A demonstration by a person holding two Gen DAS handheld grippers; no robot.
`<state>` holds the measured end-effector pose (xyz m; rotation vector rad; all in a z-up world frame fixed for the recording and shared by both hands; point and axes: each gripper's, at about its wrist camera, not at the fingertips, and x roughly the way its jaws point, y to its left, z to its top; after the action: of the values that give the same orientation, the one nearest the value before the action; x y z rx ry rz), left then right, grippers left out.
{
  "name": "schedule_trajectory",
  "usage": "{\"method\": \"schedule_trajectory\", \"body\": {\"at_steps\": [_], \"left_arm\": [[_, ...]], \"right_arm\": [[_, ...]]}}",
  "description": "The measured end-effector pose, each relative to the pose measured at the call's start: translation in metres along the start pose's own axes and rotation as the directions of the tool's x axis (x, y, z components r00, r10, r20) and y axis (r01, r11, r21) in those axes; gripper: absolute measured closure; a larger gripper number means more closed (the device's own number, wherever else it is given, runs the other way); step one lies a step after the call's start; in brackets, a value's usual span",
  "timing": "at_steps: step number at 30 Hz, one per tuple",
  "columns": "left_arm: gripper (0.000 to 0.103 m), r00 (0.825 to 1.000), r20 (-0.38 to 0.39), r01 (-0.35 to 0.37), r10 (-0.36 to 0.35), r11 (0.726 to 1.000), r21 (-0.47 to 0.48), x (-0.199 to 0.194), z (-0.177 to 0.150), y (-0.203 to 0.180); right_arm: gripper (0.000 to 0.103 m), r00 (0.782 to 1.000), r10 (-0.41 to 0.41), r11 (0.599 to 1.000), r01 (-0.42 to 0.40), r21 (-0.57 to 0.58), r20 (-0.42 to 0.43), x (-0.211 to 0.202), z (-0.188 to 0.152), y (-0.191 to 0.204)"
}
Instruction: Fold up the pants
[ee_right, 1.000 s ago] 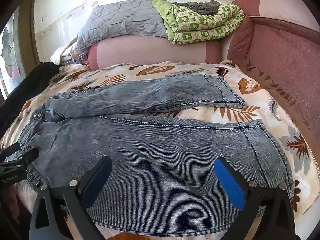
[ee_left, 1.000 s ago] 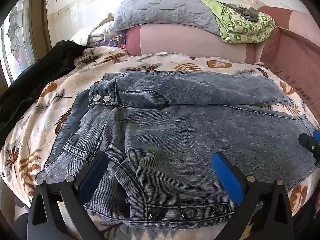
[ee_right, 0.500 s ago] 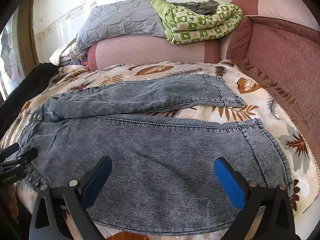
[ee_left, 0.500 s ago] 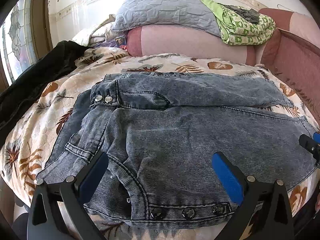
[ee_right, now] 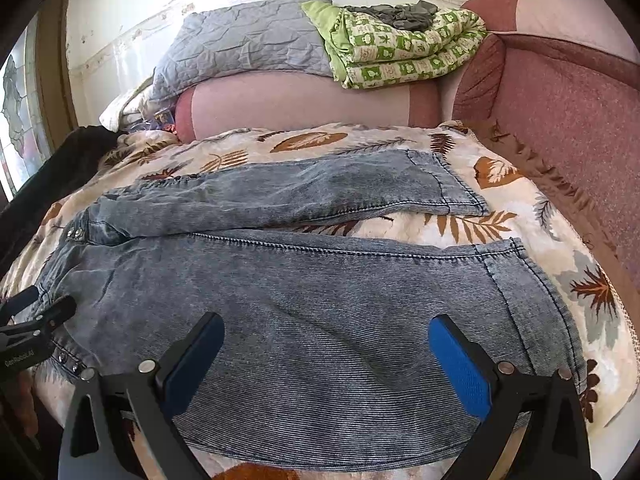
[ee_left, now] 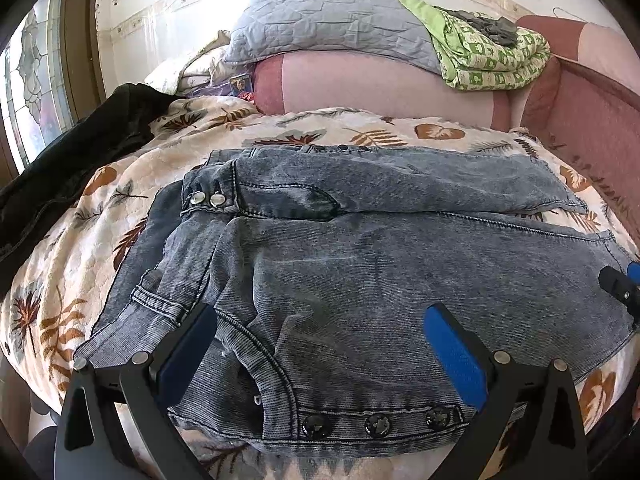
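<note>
Grey-blue denim pants (ee_left: 360, 264) lie spread flat on a leaf-print bedspread (ee_left: 72, 248), waist to the left, both legs running right. My left gripper (ee_left: 320, 340) is open and empty, hovering over the near waistband with its snap buttons (ee_left: 378, 424). My right gripper (ee_right: 326, 348) is open and empty above the near leg (ee_right: 320, 304), short of its hem (ee_right: 536, 280). The far leg (ee_right: 320, 188) lies apart behind it. Each gripper's tip shows at the edge of the other's view.
A black garment (ee_left: 80, 148) lies at the bed's left edge. Pink bolster (ee_left: 380, 84), grey quilt (ee_left: 328, 24) and green patterned blanket (ee_left: 488, 56) are stacked at the back. A red padded sofa side (ee_right: 568, 120) bounds the right.
Both grippers have drawn back slightly toward the near edge; the pants have not moved and both stay open.
</note>
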<state>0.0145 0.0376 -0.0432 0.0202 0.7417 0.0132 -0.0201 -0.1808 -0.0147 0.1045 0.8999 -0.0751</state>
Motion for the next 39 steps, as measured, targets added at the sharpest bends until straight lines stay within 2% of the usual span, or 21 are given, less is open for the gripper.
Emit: {"method": "schedule_trajectory", "body": {"at_steps": [21,26,33,39], "left_arm": [[0.000,1.000,0.007,0.008,-0.008,1.000,-0.013,-0.003,0.001,0.003],[0.000,1.000,-0.010,0.009,-0.009,1.000,-0.013,0.001,-0.001,0.003],[0.000,0.999,-0.028,-0.016,0.016,1.000,0.011,0.004,-0.005,0.000],[0.000,1.000,-0.014,-0.011,0.011,1.000,0.006,0.000,-0.006,0.002]], "right_arm": [[0.000,1.000,0.002,1.000,-0.002,0.001,0.000,0.001,-0.001,0.000],[0.000,1.000,0.007,1.000,-0.007,0.015,0.004,-0.002,-0.001,-0.003],[0.000,1.000,0.023,0.999,-0.023,0.046,0.010,-0.007,0.000,-0.011],[0.000,1.000,0.013,0.999,-0.014,0.038,0.016,-0.006,0.000,-0.011]]}}
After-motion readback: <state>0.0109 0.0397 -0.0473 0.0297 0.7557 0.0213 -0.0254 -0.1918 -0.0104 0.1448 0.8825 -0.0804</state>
